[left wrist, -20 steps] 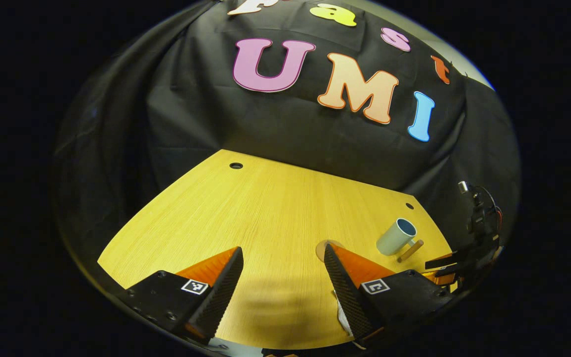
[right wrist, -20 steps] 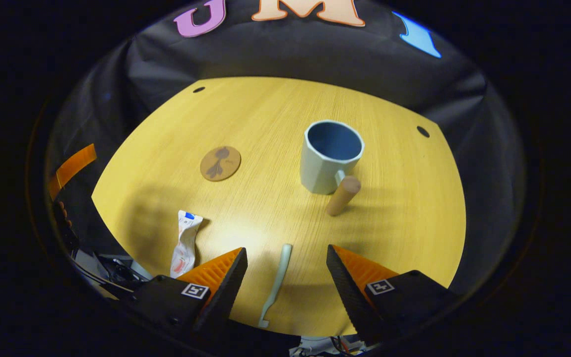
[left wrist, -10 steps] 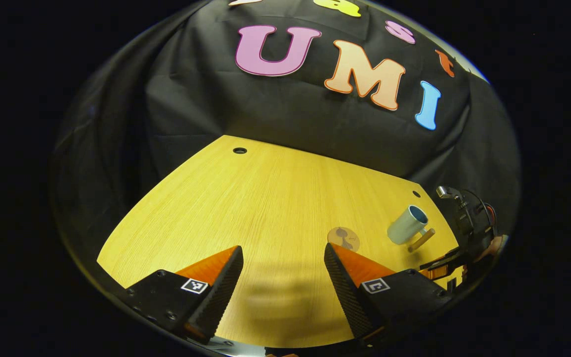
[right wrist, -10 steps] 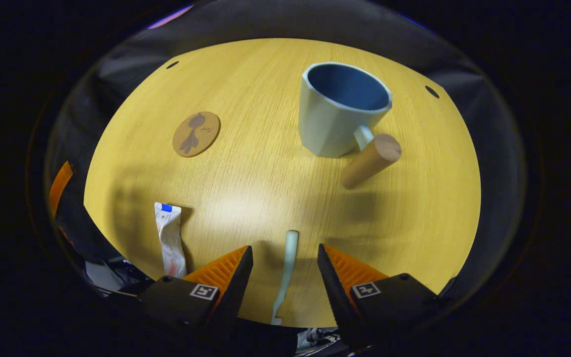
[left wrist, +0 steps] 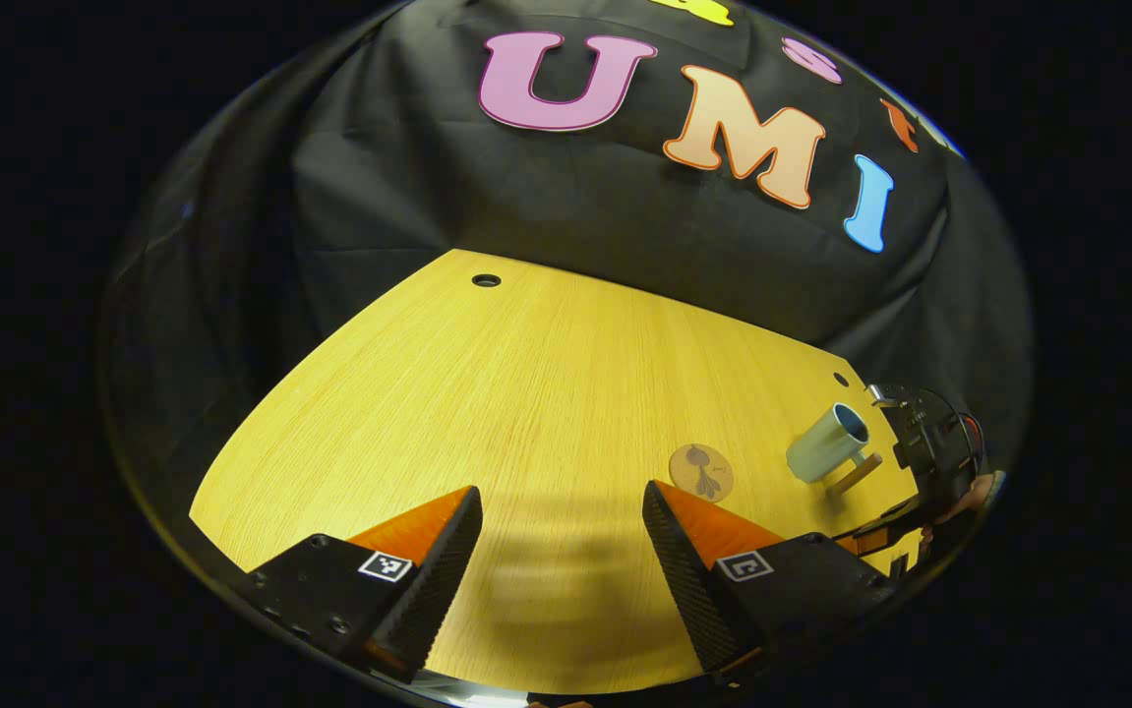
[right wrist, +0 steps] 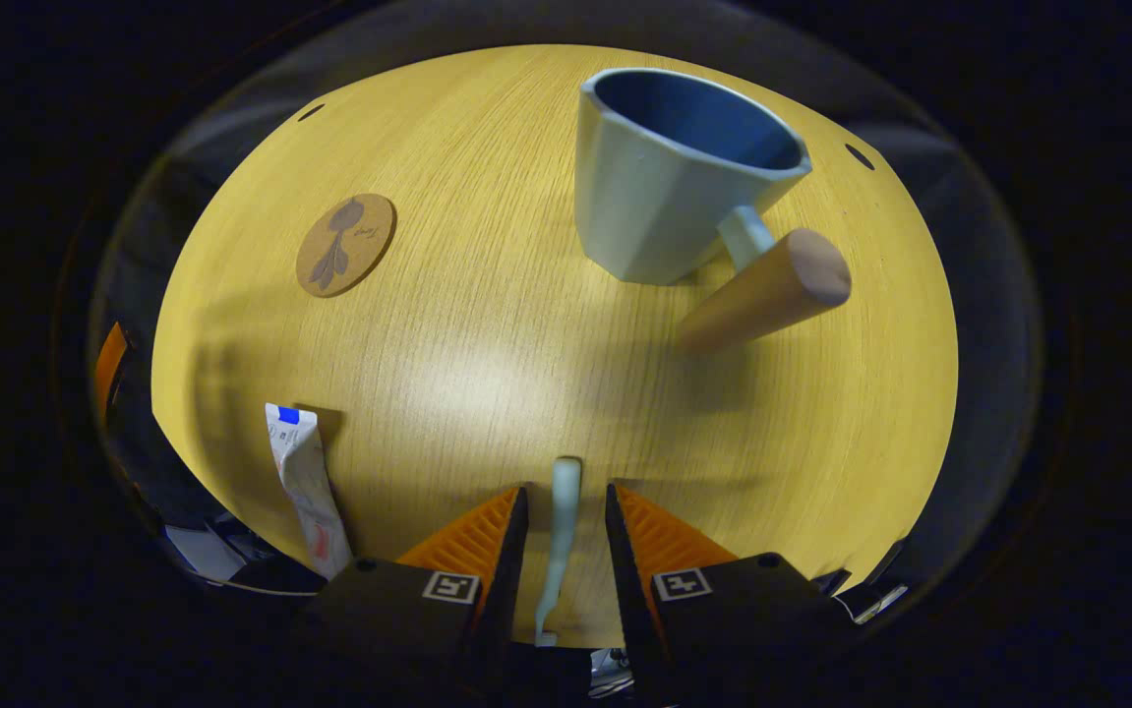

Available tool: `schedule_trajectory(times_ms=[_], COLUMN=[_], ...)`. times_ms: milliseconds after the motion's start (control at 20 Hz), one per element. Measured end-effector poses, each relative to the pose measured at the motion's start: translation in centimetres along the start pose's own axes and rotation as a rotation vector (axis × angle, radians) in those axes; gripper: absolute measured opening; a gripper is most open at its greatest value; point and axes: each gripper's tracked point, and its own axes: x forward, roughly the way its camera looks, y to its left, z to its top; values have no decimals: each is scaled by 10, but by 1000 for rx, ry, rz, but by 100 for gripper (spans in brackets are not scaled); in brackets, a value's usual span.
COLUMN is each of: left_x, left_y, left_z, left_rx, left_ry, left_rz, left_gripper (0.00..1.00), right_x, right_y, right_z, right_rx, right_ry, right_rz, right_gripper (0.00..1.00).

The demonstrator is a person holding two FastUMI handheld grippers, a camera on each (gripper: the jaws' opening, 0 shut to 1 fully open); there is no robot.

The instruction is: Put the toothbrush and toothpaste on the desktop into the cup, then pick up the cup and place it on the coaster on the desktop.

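Observation:
In the right gripper view a pale green toothbrush (right wrist: 560, 531) lies flat on the wooden desktop (right wrist: 487, 374), straight between my right gripper's fingers. My right gripper (right wrist: 566, 489) is low over it, jaws narrowed to a slim gap on each side of the handle, not touching it. The toothpaste tube (right wrist: 305, 487) lies to the left near the table edge. The cup (right wrist: 664, 197), pale outside and blue inside, stands upright ahead with its wooden handle (right wrist: 767, 295) pointing toward me. The round brown coaster (right wrist: 345, 244) lies far left. My left gripper (left wrist: 561, 497) hangs open over bare table, holding nothing.
In the left gripper view the coaster (left wrist: 701, 471) lies just beyond the right finger, and the cup (left wrist: 826, 444) stands further right. The right gripper's housing (left wrist: 929, 447) sits at the table's right edge. A cable hole (left wrist: 486, 280) marks the far corner by the black cloth wall.
My right gripper has dropped toward the toothbrush and its fingers have narrowed around it. The left gripper has shifted slightly, so the coaster now shows clear of its right finger.

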Motion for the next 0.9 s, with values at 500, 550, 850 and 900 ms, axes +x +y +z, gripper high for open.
schedule_trajectory(times_ms=[500,550,850,900], left_x=[0,0,-3,-4], left_y=[-7,-9,-33,-40], left_z=[0,0,-9,-11], left_rx=[38,35,45,54], left_ry=[8,9,36,46], left_rz=[-16,-19,-65,-76], left_gripper=[96,96,96,95], right_x=[5,7,3,4], right_y=[0,1,2,1], right_z=[0,0,0,0], right_rx=[29,35,39,57], right_ry=[11,15,-47,-66], right_rz=[6,4,15,16], right_gripper=[24,21,9,9])
